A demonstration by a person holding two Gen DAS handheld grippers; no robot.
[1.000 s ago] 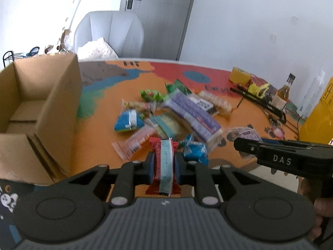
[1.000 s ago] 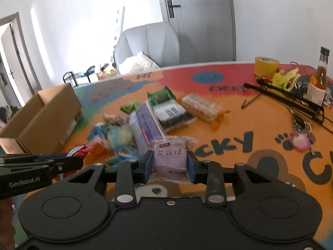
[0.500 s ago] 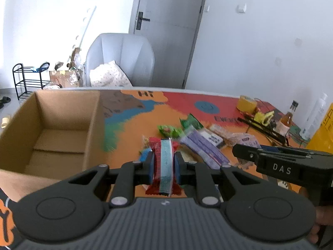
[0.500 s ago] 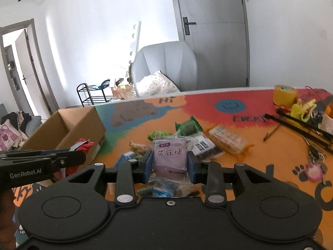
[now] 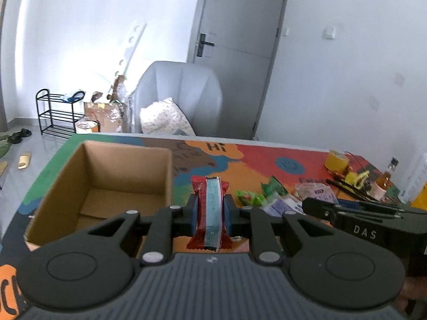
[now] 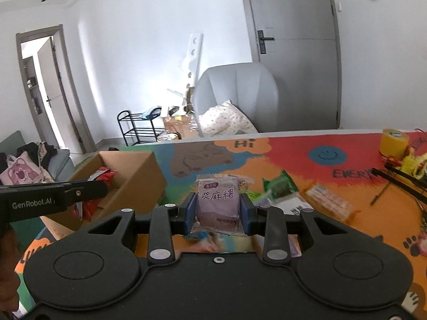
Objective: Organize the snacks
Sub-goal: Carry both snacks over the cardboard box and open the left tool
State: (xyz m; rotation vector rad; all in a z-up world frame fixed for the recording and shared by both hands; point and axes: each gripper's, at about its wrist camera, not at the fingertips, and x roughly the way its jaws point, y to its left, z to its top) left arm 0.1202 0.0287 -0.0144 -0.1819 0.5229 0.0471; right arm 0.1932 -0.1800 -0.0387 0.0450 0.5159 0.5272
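The left hand-held gripper [image 5: 209, 210] squeezes a red and blue snack bar [image 5: 209, 208] beside the open cardboard box [image 5: 106, 184], while the right hand-held gripper [image 6: 217, 210] squeezes a purple mochi packet [image 6: 217, 202] above the colorful surface [image 6: 307, 176].

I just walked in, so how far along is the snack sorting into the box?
Nothing visibly packed: the brown cardboard box looks empty. In hand: left gripper clamps a red-and-blue snack bar; right gripper clamps a purple mochi packet. Left: loose wrapped snacks on the colourful table.

red-and-blue snack bar [image 5: 210, 208], lilac mochi packet [image 6: 216, 202], brown cardboard box [image 5: 112, 184]
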